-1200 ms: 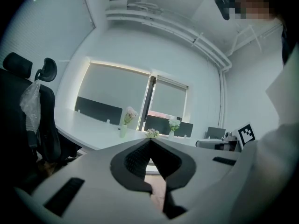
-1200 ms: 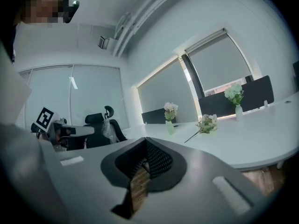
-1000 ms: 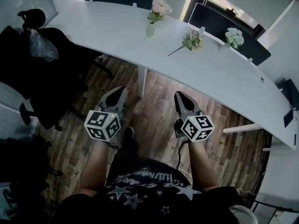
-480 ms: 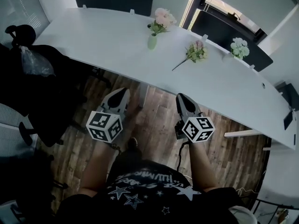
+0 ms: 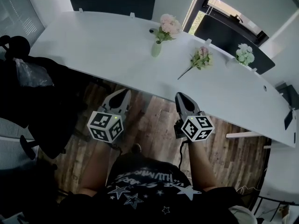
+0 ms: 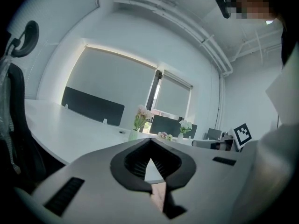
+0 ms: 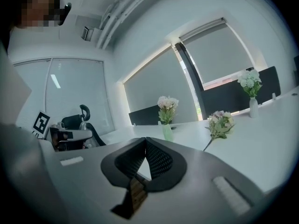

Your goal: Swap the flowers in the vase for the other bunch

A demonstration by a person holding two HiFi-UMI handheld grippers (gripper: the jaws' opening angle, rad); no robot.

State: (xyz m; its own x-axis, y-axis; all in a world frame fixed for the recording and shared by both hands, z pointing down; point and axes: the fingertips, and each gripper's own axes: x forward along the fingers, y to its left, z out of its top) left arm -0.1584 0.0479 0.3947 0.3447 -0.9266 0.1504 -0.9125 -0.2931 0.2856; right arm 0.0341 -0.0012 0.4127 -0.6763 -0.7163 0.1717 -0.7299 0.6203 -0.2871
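Left gripper (image 5: 120, 97) and right gripper (image 5: 181, 98) both closed and empty above the wood floor (image 5: 152, 122), short of the white table (image 5: 93, 41), green vase (image 5: 156, 49) holding pink flowers (image 5: 169, 24), other bunch (image 5: 201, 59) lying loose beside it.

1. A long white desk (image 5: 93, 41) curved across the room.
2. A black office chair (image 5: 42, 101) stood at its left, with a plastic bag (image 5: 27, 73) on it.
3. Wood floor (image 5: 154, 125) lay beneath.
4. White flowers (image 5: 245, 55) stood far right.

An office: a long white table (image 5: 103, 41) with dark divider panels (image 5: 112, 3), black swivel chairs (image 5: 28, 87), roller-blind windows (image 7: 219, 55), wood-plank floor (image 5: 154, 125).
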